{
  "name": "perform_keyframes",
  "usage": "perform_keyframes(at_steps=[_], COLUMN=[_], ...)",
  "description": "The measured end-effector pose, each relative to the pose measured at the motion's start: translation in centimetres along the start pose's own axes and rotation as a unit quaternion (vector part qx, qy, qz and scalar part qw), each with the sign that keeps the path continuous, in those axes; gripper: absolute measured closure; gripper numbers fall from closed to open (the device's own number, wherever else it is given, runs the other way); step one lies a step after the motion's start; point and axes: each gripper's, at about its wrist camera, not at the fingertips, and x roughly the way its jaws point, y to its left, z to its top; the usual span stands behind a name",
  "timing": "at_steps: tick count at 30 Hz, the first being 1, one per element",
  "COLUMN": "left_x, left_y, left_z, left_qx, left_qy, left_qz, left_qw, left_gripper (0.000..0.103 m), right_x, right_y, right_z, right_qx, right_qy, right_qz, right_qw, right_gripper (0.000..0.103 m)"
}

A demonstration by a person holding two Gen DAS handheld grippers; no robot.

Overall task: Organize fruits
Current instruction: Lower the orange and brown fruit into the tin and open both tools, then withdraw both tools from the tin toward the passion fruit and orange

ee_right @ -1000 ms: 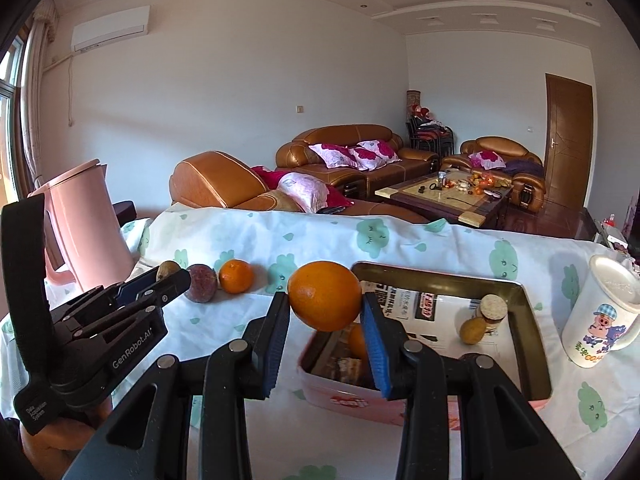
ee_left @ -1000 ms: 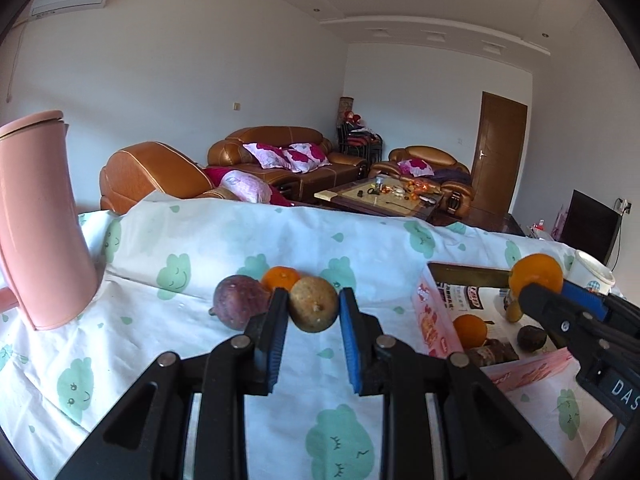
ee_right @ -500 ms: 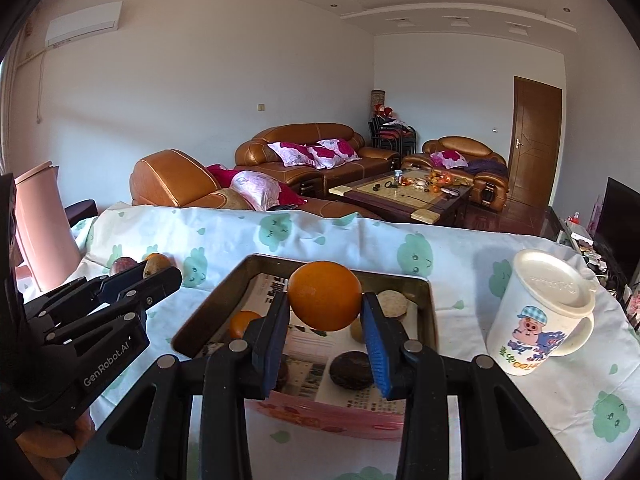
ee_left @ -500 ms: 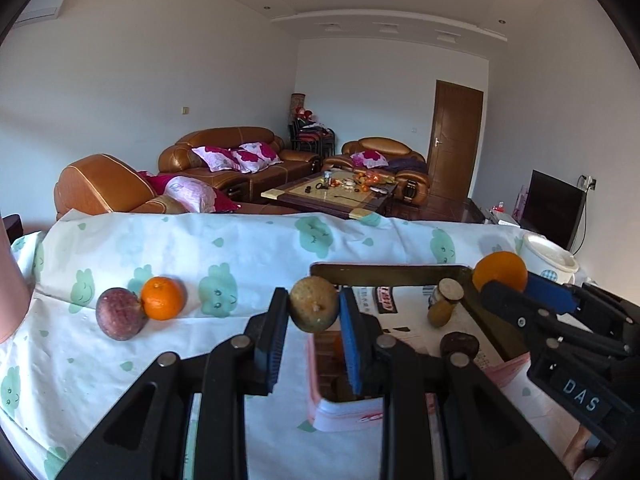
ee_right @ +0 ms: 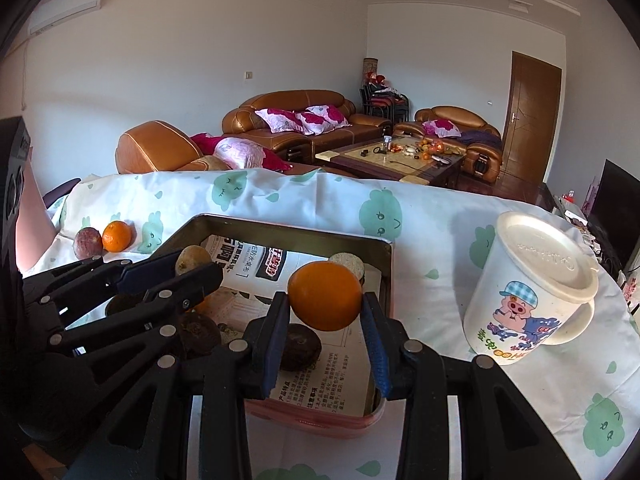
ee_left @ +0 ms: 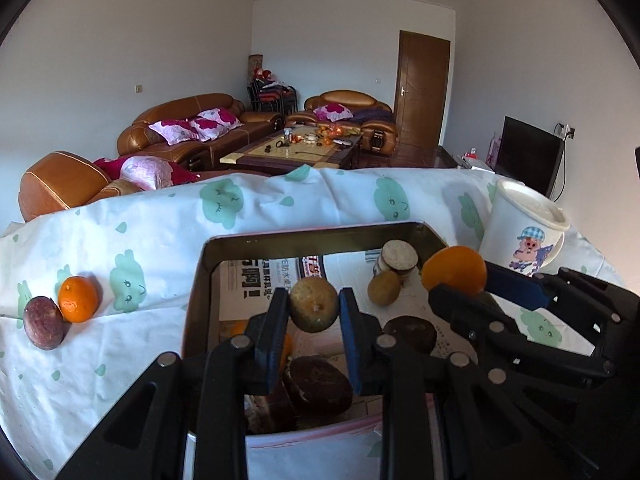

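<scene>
My left gripper [ee_left: 314,312] is shut on a brownish-yellow round fruit [ee_left: 313,309] and holds it above the pink tin tray [ee_left: 304,238]. My right gripper [ee_right: 325,304] is shut on an orange [ee_right: 325,295], over the tray's right part [ee_right: 280,228]. The orange also shows in the left wrist view [ee_left: 454,270]. In the tray lie a small yellow fruit [ee_left: 383,288], dark round fruits [ee_left: 410,332] and a cork-topped jar [ee_left: 398,258]. A small orange [ee_left: 78,299] and a purple passion fruit [ee_left: 43,322] sit on the cloth, left of the tray.
A white lidded mug with a cartoon pig [ee_right: 532,288] stands right of the tray. The table carries a white cloth with green prints [ee_left: 248,208]. A pink jug [ee_right: 34,216] is at the far left. Sofas and a coffee table stand behind.
Both grippers moved right and forward with their fruits and now hang over the tray. The two loose fruits on the cloth now lie far to the left.
</scene>
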Motion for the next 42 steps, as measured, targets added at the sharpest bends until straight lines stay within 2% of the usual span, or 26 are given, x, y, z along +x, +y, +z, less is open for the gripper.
perform_keyframes(at_steps=[4, 9, 13, 15, 16, 17, 18, 19, 20, 21, 23, 28, 35, 39, 41, 42], left_x=[0.7, 0.7, 0.2, -0.1, -0.4, -0.7, -1.1, -1.6, -2.2, -2.7, -3.1, -3.7, -5.9, -6.1, -6.0, -6.0], left_y=[0.7, 0.9, 1.0, 1.5, 1.8, 2.1, 2.2, 2.1, 1.7, 1.4, 0.9, 1.5, 5.7, 7.0, 7.3, 7.5], left_z=[-0.2, -0.3, -0.3, -0.3, -0.4, -0.4, -0.5, -0.5, -0.6, -0.7, -0.5, -0.8, -1.6, -2.3, -2.7, -2.8], left_qx=[-0.021, -0.033, -0.037, -0.048, -0.056, -0.063, -0.064, -0.061, -0.054, -0.046, -0.031, -0.034, -0.101, -0.103, -0.099, -0.101], left_qy=[0.019, 0.022, 0.012, 0.002, -0.003, -0.010, -0.020, -0.033, -0.049, -0.063, -0.074, -0.082, -0.105, -0.102, -0.096, -0.093], left_qz=[-0.009, -0.005, 0.009, 0.029, 0.037, 0.036, 0.028, 0.024, 0.023, 0.020, 0.014, 0.050, 0.081, 0.122, 0.148, 0.149], left_qw=[0.9996, 0.9992, 0.9992, 0.9984, 0.9978, 0.9973, 0.9973, 0.9973, 0.9971, 0.9967, 0.9967, 0.9948, 0.9861, 0.9819, 0.9794, 0.9793], left_gripper=[0.076, 0.076, 0.067, 0.048, 0.043, 0.028, 0.009, 0.003, 0.000, 0.000, 0.000, 0.000, 0.000, 0.000, 0.000, 0.000], right_x=[0.6, 1.3, 2.0, 2.1, 2.0, 2.0, 2.0, 1.9, 1.7, 1.2, 0.3, -0.6, -1.1, -1.5, -1.8, -1.9], right_y=[0.3, 0.5, -0.1, -0.3, -0.4, -0.5, -0.4, -0.2, 0.1, 0.5, 1.3, 2.3, -0.6, -2.4, -2.8, -2.8], right_z=[-0.2, -0.6, -0.8, -0.8, -0.8, -0.8, -0.7, -0.7, -0.7, -0.7, -0.6, -0.6, -0.1, -0.3, -0.5, -0.5], right_qx=[-0.007, -0.007, 0.019, 0.023, 0.026, 0.027, 0.025, 0.018, 0.011, 0.002, -0.023, -0.063, 0.011, 0.076, 0.090, 0.093], right_qy=[0.016, 0.030, 0.048, 0.049, 0.049, 0.049, 0.049, 0.047, 0.042, 0.031, 0.005, -0.028, -0.051, -0.067, -0.073, -0.076], right_qz=[0.008, 0.027, 0.065, 0.079, 0.083, 0.086, 0.087, 0.088, 0.083, 0.077, 0.064, -0.007, -0.009, 0.011, 0.010, 0.006], right_qw=[1.000, 0.999, 0.997, 0.995, 0.995, 0.995, 0.995, 0.995, 0.996, 0.997, 0.998, 0.998, 0.999, 0.995, 0.993, 0.993], right_gripper=[0.064, 0.064, 0.063, 0.063, 0.063, 0.063, 0.056, 0.050, 0.036, 0.029, 0.029, 0.023, 0.023, 0.023, 0.023, 0.023])
